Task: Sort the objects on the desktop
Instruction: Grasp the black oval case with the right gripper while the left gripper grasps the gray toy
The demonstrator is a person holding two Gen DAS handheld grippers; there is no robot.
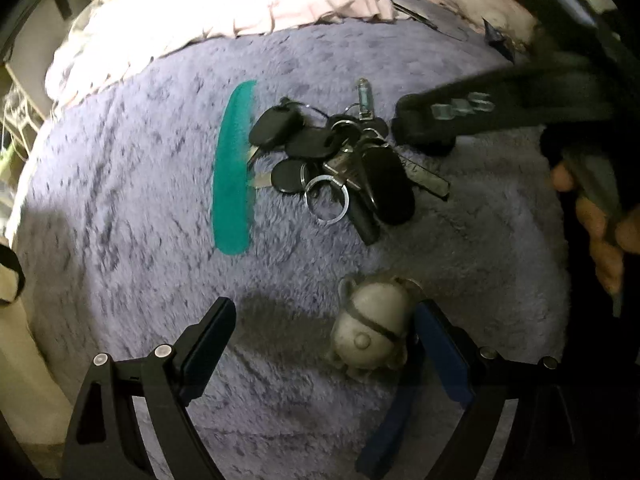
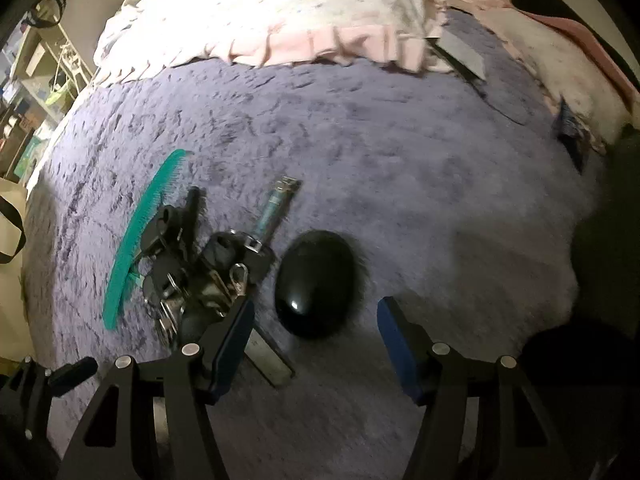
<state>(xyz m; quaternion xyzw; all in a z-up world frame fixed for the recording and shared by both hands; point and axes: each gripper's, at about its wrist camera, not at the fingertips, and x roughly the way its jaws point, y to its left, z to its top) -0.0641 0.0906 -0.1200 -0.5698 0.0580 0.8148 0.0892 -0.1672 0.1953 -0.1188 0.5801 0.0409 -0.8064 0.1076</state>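
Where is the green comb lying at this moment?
The green comb lies flat on the purple fuzzy blanket, left of the bunch of keys in both wrist views and right beside it, well ahead of the left gripper.

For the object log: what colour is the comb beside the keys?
Teal green; the comb shows best in the left wrist view.

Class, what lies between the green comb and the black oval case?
The bunch of keys lies between the comb and the case, clearest in the right wrist view.
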